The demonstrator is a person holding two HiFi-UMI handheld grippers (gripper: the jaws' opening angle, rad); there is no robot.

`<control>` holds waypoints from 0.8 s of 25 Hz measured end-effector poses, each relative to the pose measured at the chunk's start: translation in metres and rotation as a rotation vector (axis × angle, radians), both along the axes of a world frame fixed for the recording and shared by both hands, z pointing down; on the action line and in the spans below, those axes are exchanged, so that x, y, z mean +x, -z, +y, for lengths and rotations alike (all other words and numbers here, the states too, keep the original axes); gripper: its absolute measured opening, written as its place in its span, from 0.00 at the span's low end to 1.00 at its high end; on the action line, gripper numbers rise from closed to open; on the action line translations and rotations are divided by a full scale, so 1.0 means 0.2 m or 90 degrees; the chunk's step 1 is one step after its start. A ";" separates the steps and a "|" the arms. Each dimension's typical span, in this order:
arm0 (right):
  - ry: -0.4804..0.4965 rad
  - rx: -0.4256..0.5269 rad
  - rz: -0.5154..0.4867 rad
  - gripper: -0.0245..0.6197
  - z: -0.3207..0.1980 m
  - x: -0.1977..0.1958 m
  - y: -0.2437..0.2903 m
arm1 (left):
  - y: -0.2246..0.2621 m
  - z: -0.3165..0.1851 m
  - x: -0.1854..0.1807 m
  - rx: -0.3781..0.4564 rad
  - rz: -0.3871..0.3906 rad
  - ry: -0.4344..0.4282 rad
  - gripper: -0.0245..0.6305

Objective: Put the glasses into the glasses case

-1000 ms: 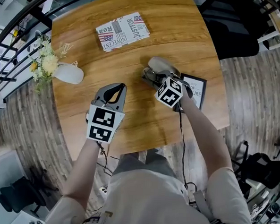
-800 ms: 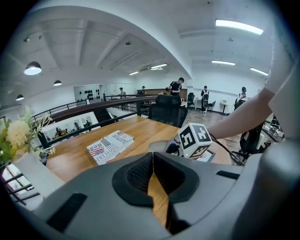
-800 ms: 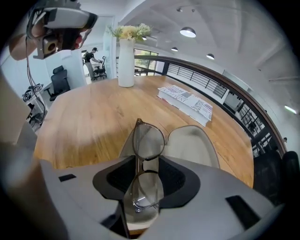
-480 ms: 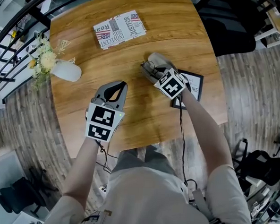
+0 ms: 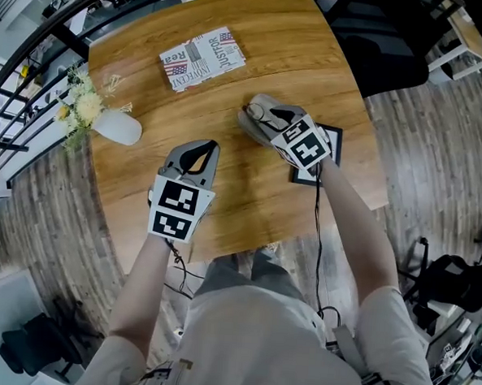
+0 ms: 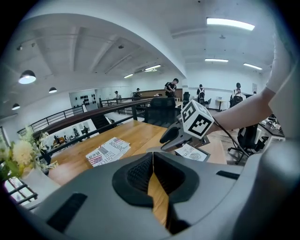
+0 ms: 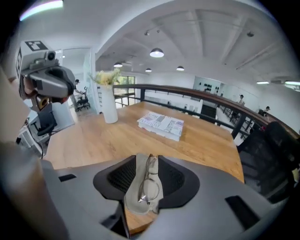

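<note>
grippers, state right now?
Left gripper: jaws shut, nothing in them.
Right gripper: jaws opening, gripping nothing; the glasses lie on the case between them.

The surface's (image 5: 249,200) middle lies open. A vase (image 5: 119,127) stands left, a book (image 5: 202,57) far, the glasses case (image 5: 250,126) right.
</note>
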State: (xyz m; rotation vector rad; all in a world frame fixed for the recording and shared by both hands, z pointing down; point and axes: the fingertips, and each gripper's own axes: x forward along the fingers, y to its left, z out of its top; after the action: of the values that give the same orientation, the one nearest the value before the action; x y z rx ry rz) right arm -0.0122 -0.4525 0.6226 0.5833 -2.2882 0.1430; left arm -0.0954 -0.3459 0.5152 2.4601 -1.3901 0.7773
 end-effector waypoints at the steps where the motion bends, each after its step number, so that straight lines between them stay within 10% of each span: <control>1: -0.013 0.016 -0.021 0.29 -0.01 0.02 0.10 | 0.04 0.00 0.00 0.008 -0.002 0.000 0.07; 20: -0.077 0.271 -0.362 0.13 0.45 0.29 1.86 | 1.17 0.06 0.04 0.270 0.033 -0.040 0.07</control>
State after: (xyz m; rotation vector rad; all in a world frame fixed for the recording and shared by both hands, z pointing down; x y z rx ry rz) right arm 0.0463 -0.3629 0.2506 1.0033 -2.8597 -0.1469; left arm -0.0865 -0.3331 0.2814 2.8242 -1.6012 0.4618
